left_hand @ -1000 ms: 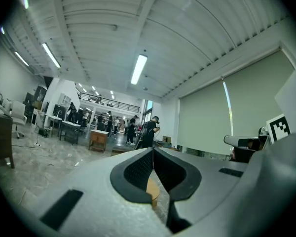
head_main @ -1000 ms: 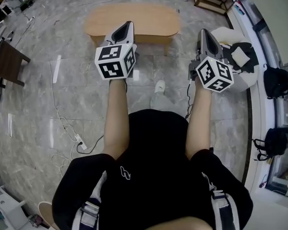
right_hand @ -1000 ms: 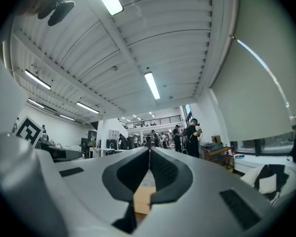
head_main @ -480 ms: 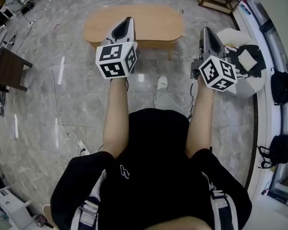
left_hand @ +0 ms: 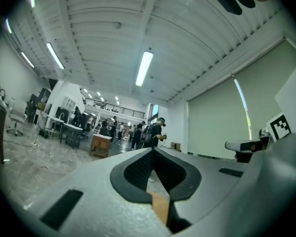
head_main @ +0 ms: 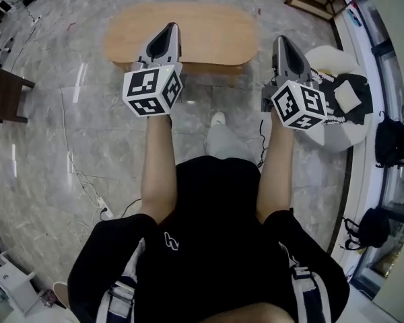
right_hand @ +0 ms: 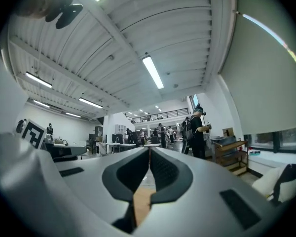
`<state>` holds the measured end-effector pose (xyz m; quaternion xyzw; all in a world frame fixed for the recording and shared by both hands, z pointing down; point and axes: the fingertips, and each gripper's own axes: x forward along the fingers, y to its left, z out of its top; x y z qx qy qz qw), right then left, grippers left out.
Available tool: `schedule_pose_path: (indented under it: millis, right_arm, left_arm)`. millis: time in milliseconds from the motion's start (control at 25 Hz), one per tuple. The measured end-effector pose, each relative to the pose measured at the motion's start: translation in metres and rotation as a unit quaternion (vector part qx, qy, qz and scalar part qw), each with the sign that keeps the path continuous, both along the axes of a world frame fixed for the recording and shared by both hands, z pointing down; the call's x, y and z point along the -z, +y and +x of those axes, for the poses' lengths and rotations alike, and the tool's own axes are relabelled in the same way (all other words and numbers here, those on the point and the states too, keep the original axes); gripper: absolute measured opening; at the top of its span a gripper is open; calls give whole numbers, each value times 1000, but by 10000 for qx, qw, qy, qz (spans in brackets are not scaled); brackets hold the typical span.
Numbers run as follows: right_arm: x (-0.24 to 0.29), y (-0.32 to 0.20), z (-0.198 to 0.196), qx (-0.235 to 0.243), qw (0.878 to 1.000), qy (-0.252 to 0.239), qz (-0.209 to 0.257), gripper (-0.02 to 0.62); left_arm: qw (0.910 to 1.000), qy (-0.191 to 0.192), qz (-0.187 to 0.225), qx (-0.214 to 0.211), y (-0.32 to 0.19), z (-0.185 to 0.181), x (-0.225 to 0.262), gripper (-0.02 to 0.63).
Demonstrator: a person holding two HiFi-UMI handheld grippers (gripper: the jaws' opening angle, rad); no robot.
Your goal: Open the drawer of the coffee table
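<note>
Although neither the left gripper (head_main: 170,27) nor the right gripper (head_main: 281,40) touches anything, both are held out in front of the person, above the grey marble floor (head_main: 47,147). From the head view, the left gripper overlaps the near left part of the coffee table (head_main: 209,32). This is an oval, light-wood piece standing just beyond the person's shoe (head_main: 217,118). The right gripper shows just off the table's right end.

Each gripper view shows its jaws pressed together at the tips, with nothing between them. A tan sliver low in each gap may be the table's top, though it is too small to be sure.

The drawer cannot be made out, as the table's front edge is only a shadowed strip. A white round seat (head_main: 326,56) with dark cloth (head_main: 363,110) on it stands right of the table. A dark wooden stool (head_main: 3,89) is at the far left.
</note>
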<state>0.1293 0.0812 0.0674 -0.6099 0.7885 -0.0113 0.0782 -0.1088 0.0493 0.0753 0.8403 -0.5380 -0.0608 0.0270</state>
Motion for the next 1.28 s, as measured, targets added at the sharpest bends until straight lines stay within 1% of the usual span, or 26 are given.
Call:
schedule_pose_path:
  millis: [120, 200, 400, 480, 600, 760, 880, 1040, 1200, 1280]
  right_arm:
    - [0, -53, 6, 118, 9998, 184, -45, 12]
    - [1, -92, 8, 225, 9995, 184, -133, 12]
    - [7, -180, 4, 628, 9975, 191, -270, 12]
    - [10, -209, 7, 726, 9969, 125, -278, 12]
    - [8, -244, 21, 742, 9966, 7, -372, 12]
    - [13, -277, 52, 595, 9973, -233, -373, 12]
    - [15, -294, 62, 560, 9971, -348, -382, 12]
    - [10, -310, 55, 651, 9961, -392, -446, 12]
    - [3, -320, 37, 787, 9946, -389, -554, 12]
    - [-3, -325, 29, 817, 9939, -402, -615, 12]
  left_arm:
    - [9996, 57, -109, 264, -49, -2, -12, 11]
    - [9991, 69, -176, 374, -79, 0, -17, 11]
    - [9976, 119, -217, 642, -146, 9, -7, 11]
    - [9974, 57, -198, 683, -170, 16, 1, 11]
    - [9969, -109, -233, 739, -201, 23, 9, 11]
    - [9957, -184, -280, 865, -230, 27, 19, 11]
    - [9958, -273, -287, 831, -242, 34, 22, 11]
    - [9958, -350, -332, 775, -254, 37, 19, 11]
    - [9957, -324, -438, 755, -264, 28, 12, 11]
    - [9960, -355, -497, 659, -271, 25, 7, 11]
